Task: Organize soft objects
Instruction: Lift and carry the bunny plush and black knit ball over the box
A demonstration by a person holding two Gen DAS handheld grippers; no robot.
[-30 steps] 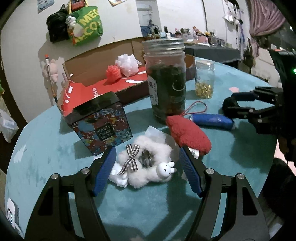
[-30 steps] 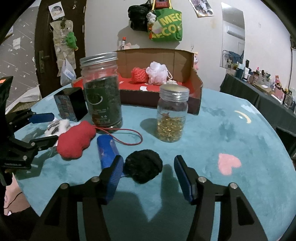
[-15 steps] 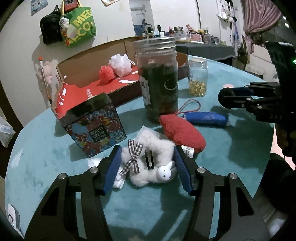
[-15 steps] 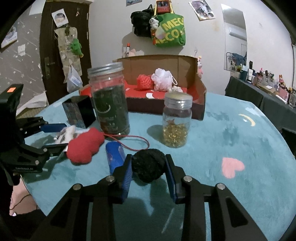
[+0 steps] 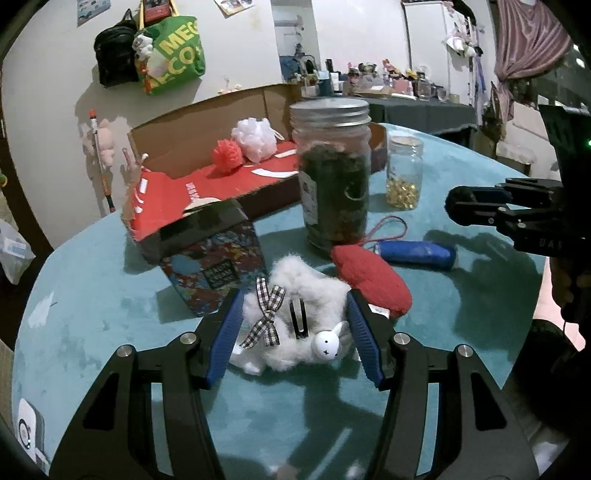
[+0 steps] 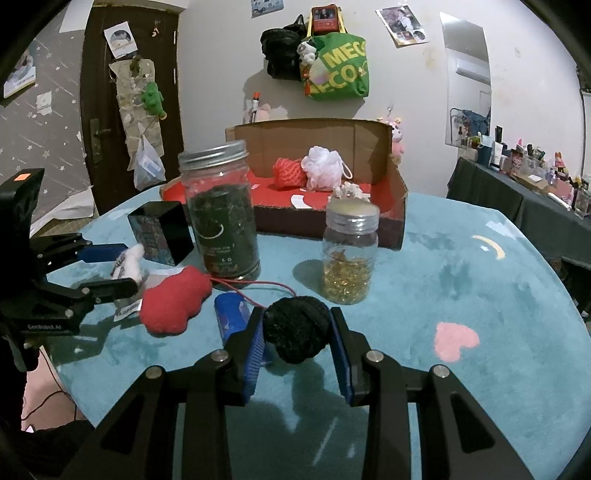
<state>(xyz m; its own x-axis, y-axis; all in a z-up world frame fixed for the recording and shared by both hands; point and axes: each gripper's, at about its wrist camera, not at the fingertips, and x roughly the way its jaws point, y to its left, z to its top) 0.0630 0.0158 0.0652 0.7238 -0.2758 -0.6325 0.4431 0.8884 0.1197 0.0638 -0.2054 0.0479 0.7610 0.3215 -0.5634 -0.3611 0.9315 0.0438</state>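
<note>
A lived-in home room: tote bag [image 6: 338,66] and photos [image 6: 404,26] on the wall.

A round counter [image 6: 480,288] covered in teal plush is carrying an open cardboard box [image 6: 395,206], a tall dark-filled jar [image 6: 221,229], a small jar of gold capsules [image 6: 349,258], a patterned tin [image 5: 218,258], a red plush cushion [image 6: 173,302] and a blue tube [image 5: 417,254], all sitting directly on it.

"MEG", "ECO" on green bag [image 6: 338,70]
</note>
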